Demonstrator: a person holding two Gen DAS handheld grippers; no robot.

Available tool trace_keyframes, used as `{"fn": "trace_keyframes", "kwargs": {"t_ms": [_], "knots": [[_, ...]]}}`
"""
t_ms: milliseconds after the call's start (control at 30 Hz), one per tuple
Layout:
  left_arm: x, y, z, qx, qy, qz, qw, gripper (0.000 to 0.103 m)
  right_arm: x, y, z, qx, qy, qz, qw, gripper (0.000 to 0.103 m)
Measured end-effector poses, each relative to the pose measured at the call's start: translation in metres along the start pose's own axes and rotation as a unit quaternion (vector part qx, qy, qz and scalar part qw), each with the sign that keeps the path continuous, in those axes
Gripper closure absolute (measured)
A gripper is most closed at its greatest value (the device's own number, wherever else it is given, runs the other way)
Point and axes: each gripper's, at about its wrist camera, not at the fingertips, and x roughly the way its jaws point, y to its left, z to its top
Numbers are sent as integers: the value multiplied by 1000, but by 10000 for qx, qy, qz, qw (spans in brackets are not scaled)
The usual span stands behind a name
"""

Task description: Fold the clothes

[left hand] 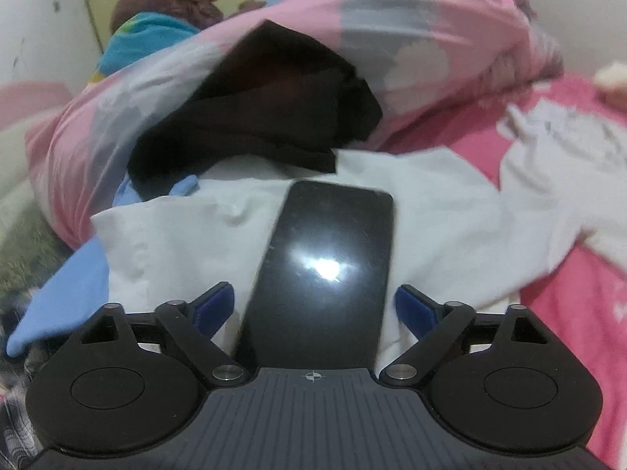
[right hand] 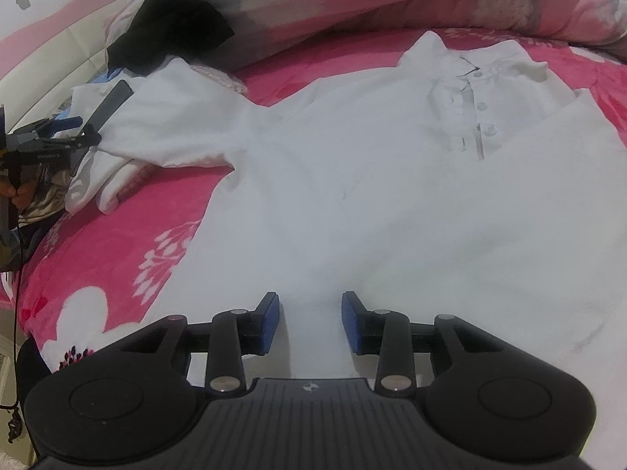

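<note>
1. I had the white shirt (right hand: 352,164) lying on the pink bedspread (right hand: 129,243), collar and button placket up and toward the far side, body spread mostly flat.
2. One side already looked turned in over the chest at the right of the right wrist view; I judged that a first fold, though I could not be sure.
3. The other sleeve (right hand: 156,125) lay stretched out sideways, unfolded, its end bunched near the bed's edge.
4. My left gripper (left hand: 313,305) sat over that sleeve, jaws spread wide with a black flat plate (left hand: 325,266) between them; nothing pinched.
5. My right gripper (right hand: 310,321) was at the hem, jaws parted with white cloth between them, not visibly clamped.
6. A black garment (left hand: 266,117) lay unfolded against the pink quilt (left hand: 392,19).
7. Left, by my reckoning: sleeve in, hem up, then the black piece.
</note>
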Motion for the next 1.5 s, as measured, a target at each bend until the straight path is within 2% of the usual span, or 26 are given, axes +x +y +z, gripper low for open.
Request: {"fn": "trace_keyframes", "kwargs": {"t_ms": [133,267,500,667,767,933,1000,1167,1233,1300,1367,1500], "knots": [[1,15,4,-205,12,-301,9993,20,1,1,1,-25,2,-4,10000,64],[12,5,-1,154,240,-309,9991,19,2,2,1,-17,-3,3,10000,64],[18,-2,-7,272,455,-356,9980,19,2,3,0,-9,-14,-9,10000,64],[31,-4,-6,51,667,-322,9972,22,2,4,0,16,-29,-5,10000,64],[21,-10,-8,11,626,-169,9979,24,2,4,-1,36,-57,19,10000,64],[-12,-17,-22,-133,713,-188,9972,24,1,4,-4,56,-107,108,9999,64],[-30,-23,-32,-249,761,-315,9963,24,0,4,-5,50,-127,150,9998,64],[-73,-67,-69,-235,934,-929,9910,24,-2,7,-9,10,-164,247,9996,64],[-80,-89,-86,-214,1103,-1286,9853,24,-2,7,-11,0,-168,276,9995,64],[-78,-110,-101,-135,1304,-1374,9818,24,-2,7,-12,-4,-177,288,9994,64],[-76,-111,-104,-276,1263,-1348,9824,23,-2,6,-12,11,-179,299,9994,64],[-76,-86,-94,-1061,1421,-1665,9700,24,-3,6,-12,14,-178,295,9994,64]]}}
